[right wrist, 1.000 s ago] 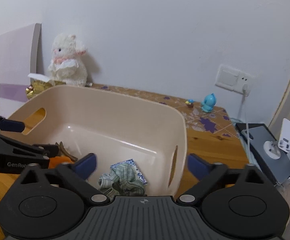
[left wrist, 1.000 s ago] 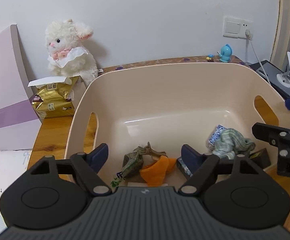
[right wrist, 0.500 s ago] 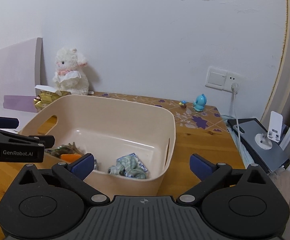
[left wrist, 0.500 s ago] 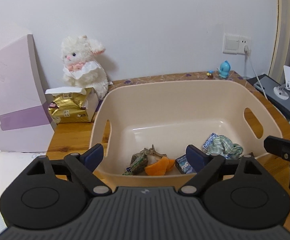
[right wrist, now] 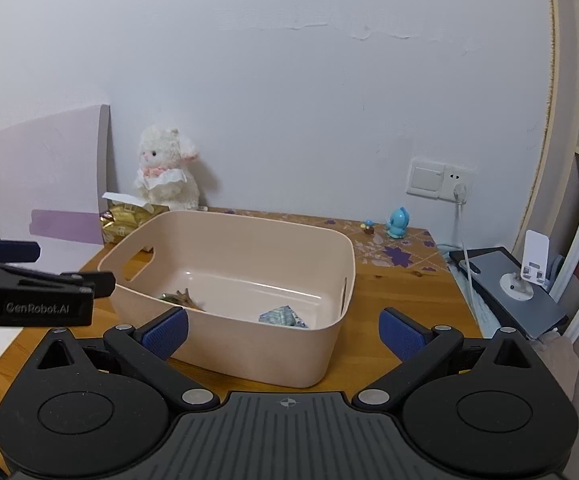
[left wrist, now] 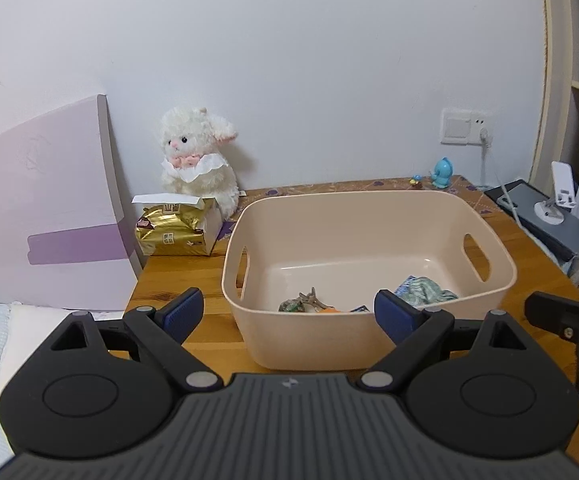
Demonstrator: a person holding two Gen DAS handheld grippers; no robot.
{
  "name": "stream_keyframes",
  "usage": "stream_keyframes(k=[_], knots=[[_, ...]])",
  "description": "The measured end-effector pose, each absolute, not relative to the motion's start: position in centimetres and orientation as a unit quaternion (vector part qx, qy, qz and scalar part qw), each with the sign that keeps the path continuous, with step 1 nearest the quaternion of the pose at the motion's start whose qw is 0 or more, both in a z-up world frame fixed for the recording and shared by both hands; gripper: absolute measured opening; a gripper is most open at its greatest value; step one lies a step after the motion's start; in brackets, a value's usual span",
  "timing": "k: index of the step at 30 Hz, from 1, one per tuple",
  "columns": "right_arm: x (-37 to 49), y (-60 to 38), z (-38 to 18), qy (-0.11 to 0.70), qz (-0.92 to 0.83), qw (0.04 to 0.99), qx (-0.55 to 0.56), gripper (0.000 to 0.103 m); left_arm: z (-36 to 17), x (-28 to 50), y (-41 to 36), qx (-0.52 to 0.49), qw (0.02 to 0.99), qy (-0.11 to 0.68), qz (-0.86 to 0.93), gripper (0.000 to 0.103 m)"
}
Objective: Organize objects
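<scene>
A beige plastic bin (left wrist: pixel 309 344) with cut-out handles stands on the wooden table; it also shows in the right wrist view (right wrist: pixel 249 360). Inside lie a brown-green dinosaur toy (left wrist: pixel 303 303), an orange piece (left wrist: pixel 331 310) and a crumpled green-blue wrapper (left wrist: pixel 425 290), which also shows in the right wrist view (right wrist: pixel 283 316). My left gripper (left wrist: pixel 289 316) is open and empty, held in front of the bin's near wall. My right gripper (right wrist: pixel 283 336) is open and empty, also in front of the bin. The left gripper's side (right wrist: pixel 29 296) shows at the left of the right wrist view.
A white plush lamb (left wrist: pixel 195 160) and a gold tissue pack (left wrist: pixel 173 228) stand at the back left. A lilac board (left wrist: pixel 41 216) leans on the wall. A small blue figure (left wrist: pixel 442 168) stands at the back. A grey device with a white stand (left wrist: pixel 545 216) lies right.
Both grippers have pulled back and up out of the bin, still open and empty. The bin now looks smaller and farther away in both views.
</scene>
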State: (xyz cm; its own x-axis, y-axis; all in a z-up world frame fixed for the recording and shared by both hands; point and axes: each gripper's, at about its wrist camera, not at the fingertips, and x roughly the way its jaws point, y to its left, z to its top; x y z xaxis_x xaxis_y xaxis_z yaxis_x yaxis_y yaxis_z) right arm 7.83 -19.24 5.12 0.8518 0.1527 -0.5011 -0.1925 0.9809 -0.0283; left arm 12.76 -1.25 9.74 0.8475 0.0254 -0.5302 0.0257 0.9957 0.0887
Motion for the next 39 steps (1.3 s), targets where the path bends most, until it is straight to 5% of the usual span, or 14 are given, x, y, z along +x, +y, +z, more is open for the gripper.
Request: stream_keyframes(k=[39], knots=[[-3.9,-22.5,4.9,0.25,0.09,0.964,0.005,0.103,10.3,-1.6,-1.9,0.046,0.965,0.26,-0.006,0.093]])
